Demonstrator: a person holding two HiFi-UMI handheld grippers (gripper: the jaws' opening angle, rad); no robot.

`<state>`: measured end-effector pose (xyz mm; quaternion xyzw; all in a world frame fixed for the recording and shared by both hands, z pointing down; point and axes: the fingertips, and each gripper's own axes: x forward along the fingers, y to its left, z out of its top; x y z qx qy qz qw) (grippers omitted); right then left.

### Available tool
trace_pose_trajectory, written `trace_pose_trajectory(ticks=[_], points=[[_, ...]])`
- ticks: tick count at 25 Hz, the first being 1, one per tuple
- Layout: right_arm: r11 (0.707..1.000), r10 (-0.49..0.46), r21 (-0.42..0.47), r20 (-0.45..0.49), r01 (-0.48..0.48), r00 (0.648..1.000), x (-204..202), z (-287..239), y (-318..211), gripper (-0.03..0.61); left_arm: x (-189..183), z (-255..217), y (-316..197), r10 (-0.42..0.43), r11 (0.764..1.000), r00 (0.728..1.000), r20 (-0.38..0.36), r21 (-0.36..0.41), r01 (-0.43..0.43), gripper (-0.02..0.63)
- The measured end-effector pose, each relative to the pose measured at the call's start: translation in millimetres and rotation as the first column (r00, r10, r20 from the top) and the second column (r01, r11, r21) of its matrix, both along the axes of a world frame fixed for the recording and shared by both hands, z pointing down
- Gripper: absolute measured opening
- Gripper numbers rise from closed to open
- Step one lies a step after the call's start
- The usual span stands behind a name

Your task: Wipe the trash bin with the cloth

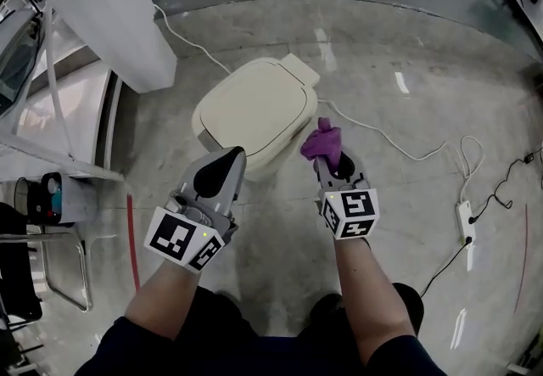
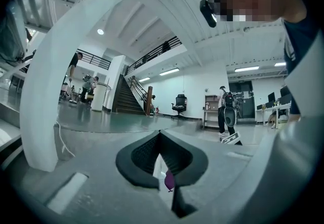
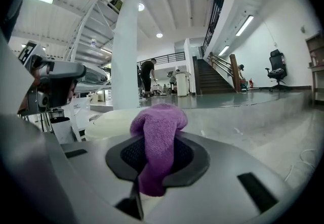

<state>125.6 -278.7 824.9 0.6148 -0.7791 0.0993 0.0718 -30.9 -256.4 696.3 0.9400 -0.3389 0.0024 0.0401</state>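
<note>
Looks like the wiping is just getting going: the right gripper (image 1: 329,164) is clamping a fuzzy purple cloth (image 1: 322,143) right beside the cream plastic lidded trash bin (image 1: 254,111) sitting on the floor. The left gripper (image 1: 222,165) is hovering at its front edge, jaws together and empty. Next it's calling for pressing cloth onto the lid. A white cable (image 1: 382,135) is trailing nearby, probably not blocking.
</note>
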Motion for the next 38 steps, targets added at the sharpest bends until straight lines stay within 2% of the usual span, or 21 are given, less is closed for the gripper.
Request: trace_pose_trajectory(ticks=[4,11,31,38], points=[[0.999,0.016,-0.031,0.010,-0.016,1.000,1,26,-8,0.080,-12,26,-16,-0.046,0.999,0.998,0.035,-0.020,0.047,-0.002],[0.998,0.034,-0.056,0.005,-0.034,0.999,6,52,-24,0.078,-15,67,-34,-0.071,0.996,0.990,0.119,-0.052,0.077,-0.002],[0.998,0.012,-0.059,-0.015,-0.013,1.000,-3,86,-59,0.080,-12,116,-49,-0.091,0.987,0.952,0.293,-0.098,0.125,-0.002],[0.997,-0.004,-0.083,-0.024,0.002,1.000,-7,102,-58,0.078,-12,118,-50,-0.098,0.988,0.945,0.312,-0.081,0.130,-0.002]])
